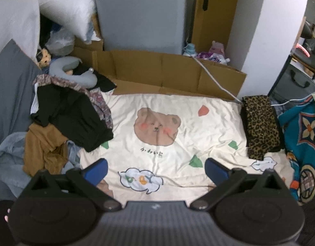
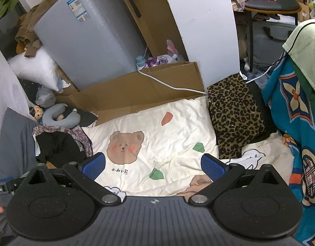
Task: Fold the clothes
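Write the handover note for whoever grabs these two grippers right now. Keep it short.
Left gripper: open, empty, above the bear-print sheet.
Right gripper: open, empty, above the same sheet.
Unfolded pile sits at the sheet's left edge: black garment on top, floral, brown and denim pieces under and around it.
Done: the leopard-print garment lies folded at the sheet's right edge, on top of a dark folded piece.
Left: everything in the pile. The sheet's middle is free for laying out; the black garment is probably the easiest next pick.
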